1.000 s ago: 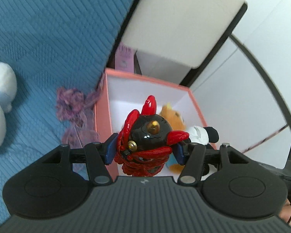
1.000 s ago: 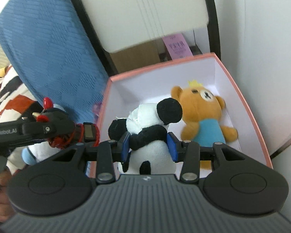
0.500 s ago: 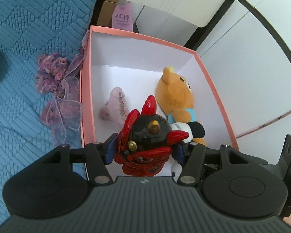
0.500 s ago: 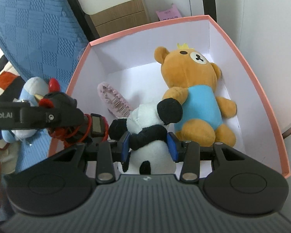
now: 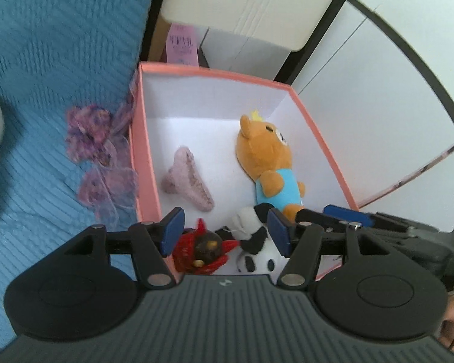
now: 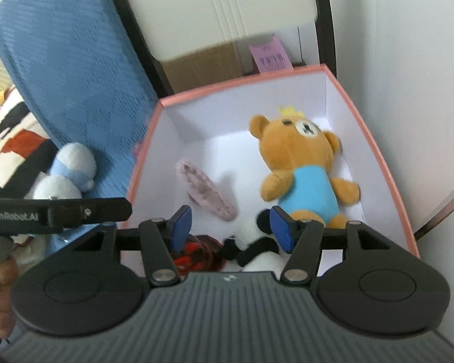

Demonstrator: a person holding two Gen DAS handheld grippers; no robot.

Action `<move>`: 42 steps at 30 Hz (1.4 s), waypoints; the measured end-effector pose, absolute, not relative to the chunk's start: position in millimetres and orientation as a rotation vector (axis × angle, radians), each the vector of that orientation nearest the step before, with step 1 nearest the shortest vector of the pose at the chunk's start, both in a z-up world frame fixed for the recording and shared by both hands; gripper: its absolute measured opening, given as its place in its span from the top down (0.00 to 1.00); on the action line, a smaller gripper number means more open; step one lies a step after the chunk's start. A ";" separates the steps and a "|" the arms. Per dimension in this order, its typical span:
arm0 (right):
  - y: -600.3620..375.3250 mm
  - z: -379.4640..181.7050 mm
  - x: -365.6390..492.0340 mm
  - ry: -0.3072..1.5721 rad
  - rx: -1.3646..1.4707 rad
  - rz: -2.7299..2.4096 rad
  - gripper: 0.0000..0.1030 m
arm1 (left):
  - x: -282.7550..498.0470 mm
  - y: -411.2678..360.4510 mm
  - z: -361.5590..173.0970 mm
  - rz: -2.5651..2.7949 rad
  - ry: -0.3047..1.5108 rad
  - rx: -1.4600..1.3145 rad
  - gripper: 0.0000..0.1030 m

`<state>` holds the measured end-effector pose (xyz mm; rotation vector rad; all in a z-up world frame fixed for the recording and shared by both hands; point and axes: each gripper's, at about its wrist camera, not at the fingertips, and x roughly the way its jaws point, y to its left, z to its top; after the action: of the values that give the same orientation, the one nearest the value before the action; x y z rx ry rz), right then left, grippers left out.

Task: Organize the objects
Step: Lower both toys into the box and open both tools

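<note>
Toys lie in the pink box [image 5: 145, 163], both grippers spread wide and empty above it.

The red-and-black figure [image 5: 204, 252] and panda plush [image 5: 257, 242] lie at the near end, partly hidden behind the left gripper [image 5: 225, 230] and right gripper [image 6: 231, 225]; the bear [image 6: 302, 163] and fuzzy pink item [image 6: 207, 192] show fully.

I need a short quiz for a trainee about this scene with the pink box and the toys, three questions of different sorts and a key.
1. True or false: the left gripper is open.
2. How many toys lie in the pink box?
3. Which toy lies beside the red and black figure: (a) orange bear, (b) panda?

Key: 1 true. 2 four: bear, panda, figure, pink fuzzy piece. 3 b.
</note>
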<state>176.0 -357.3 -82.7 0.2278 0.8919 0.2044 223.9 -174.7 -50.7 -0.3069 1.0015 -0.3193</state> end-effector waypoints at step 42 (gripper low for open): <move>-206.9 -52.3 42.0 0.731 0.110 0.285 0.42 | 35.3 -40.1 6.3 -0.189 0.658 -0.257 0.35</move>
<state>42.0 -206.9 -52.3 0.1100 0.7310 0.2853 35.3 -40.1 6.3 -0.2566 0.6584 -0.1895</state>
